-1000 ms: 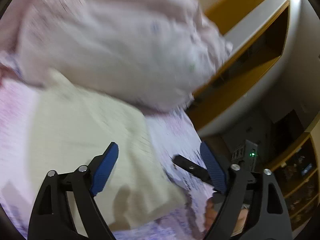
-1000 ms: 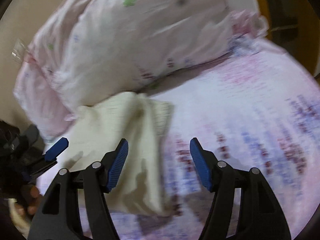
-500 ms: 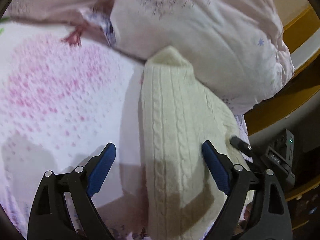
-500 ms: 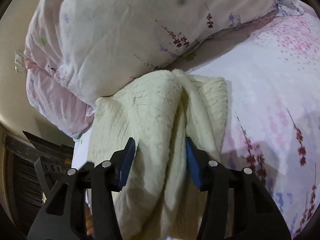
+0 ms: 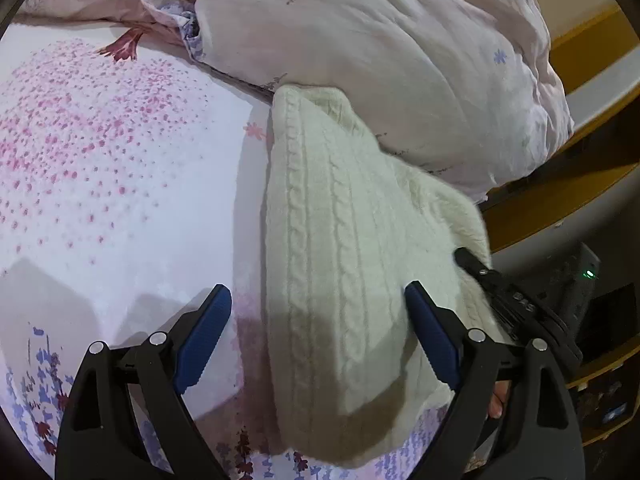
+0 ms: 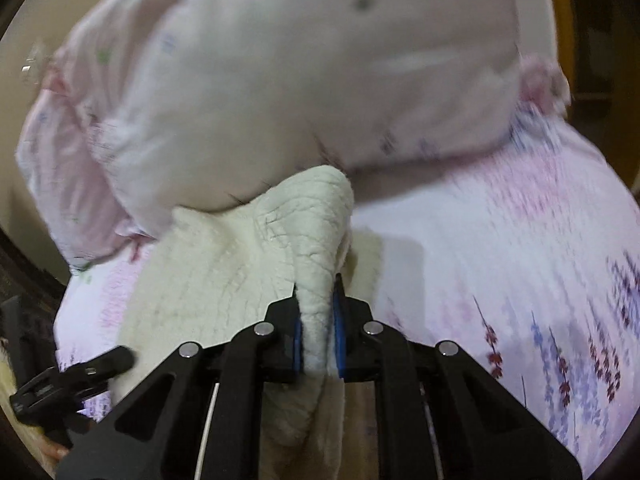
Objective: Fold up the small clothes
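Your right gripper (image 6: pixel 316 320) is closing on a raised fold of the cream sweater (image 6: pixel 224 276), and its blue pads (image 6: pixel 297 340) already pinch the knit between them. Beyond those fingertips the fold rises to a peak that touches the underside of the pink pillow (image 6: pixel 280 80). Your left gripper (image 5: pixel 318 328) has its fingers wide apart and grips nothing; the near edge of the sweater (image 5: pixel 340 280) lies between them, closer to the right pad (image 5: pixel 430 332), while the left pad (image 5: pixel 202 336) hangs over the flowered bedsheet (image 5: pixel 100 180). Ahead of the left fingertips the sweater runs up under the pillow (image 5: pixel 380 60). The right gripper's black finger (image 5: pixel 480 272) rests on the sweater's right edge.
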A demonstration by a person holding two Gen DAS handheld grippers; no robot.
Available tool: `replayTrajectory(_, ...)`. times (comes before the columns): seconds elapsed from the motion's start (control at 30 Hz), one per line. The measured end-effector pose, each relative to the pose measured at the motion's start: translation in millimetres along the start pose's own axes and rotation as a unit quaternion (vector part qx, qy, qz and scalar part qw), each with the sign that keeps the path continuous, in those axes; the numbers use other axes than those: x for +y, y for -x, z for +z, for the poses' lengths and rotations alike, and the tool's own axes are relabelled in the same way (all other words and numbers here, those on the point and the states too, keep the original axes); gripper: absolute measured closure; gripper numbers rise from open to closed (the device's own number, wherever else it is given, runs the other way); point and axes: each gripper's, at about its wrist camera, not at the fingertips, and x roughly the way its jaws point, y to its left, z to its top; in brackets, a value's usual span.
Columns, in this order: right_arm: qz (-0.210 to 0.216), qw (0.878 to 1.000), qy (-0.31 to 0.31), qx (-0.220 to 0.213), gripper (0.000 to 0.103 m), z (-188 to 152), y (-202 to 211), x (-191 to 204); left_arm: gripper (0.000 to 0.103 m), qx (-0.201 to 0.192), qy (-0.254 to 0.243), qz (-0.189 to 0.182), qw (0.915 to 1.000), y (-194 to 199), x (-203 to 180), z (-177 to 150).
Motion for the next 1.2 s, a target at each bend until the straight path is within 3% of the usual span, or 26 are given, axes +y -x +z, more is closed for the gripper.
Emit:
replayTrajectory(0.13,-0.003,1.0,-0.003,0.02,0.089,2,-18,-7,0.015,-0.004,-0.01,0.012,0.9999,-3,-5,-2)
replayTrajectory(0.3,0.03,0.997,-0.062,0.038,0.053,0,-8,-29,0.015,-0.004,0.012,-0.002,0.9999,0,-5,-3)
replayTrajectory(0.37,0.063,0.994,-0.081,0.048,0.051,-7,4,-37,0.015,-0.004,0.013,-0.002,0.9999,3,-3,-4)
replayTrajectory(0.53,0.108,0.989,-0.074,0.071,0.051,-30,23,-35,0.015,-0.004,-0.01,0.013,0.9999,7,-8,-13)
replayTrajectory(0.57,0.111,0.989,-0.062,0.075,0.055,-36,25,-30,0.015,-0.004,-0.015,0.017,0.9997,7,-10,-14)
replayTrajectory(0.6,0.11,0.989,-0.053,0.078,0.075,-39,25,-28,0.015,-0.006,-0.022,0.023,0.9995,6,-12,-16)
replayTrajectory(0.63,0.106,0.99,-0.039,0.08,0.085,-43,24,-25,0.015,-0.006,-0.026,0.026,0.9993,7,-13,-16)
replayTrajectory(0.73,0.068,0.996,-0.002,0.055,0.09,-48,30,-20,0.015,-0.006,-0.046,0.043,0.998,6,-17,-19)
replayTrajectory(0.83,0.042,0.998,-0.014,0.036,0.092,-47,35,-30,0.014,-0.005,-0.073,0.062,0.9954,2,-24,-23)
replayTrajectory(0.93,0.023,0.998,-0.015,0.064,0.09,-52,22,-35,0.014,-0.003,-0.095,0.073,0.9928,-3,-31,-24)
replayTrajectory(0.97,0.019,0.998,-0.011,0.063,0.083,-51,22,-34,0.014,0.0,-0.093,0.067,0.9934,-3,-31,-22)
replayTrajectory(1.0,0.022,0.998,-0.018,0.064,0.068,-48,25,-36,0.014,0.004,-0.085,0.057,0.9948,-3,-29,-18)
replayTrajectory(1.1,0.07,0.993,-0.074,0.052,0.039,-29,33,-54,0.014,0.02,-0.037,0.02,0.9989,-7,-17,2)
replayTrajectory(1.2,0.103,0.987,-0.114,0.051,0.037,-6,19,-68,0.014,0.017,-0.005,0.013,0.9998,-18,-8,26)
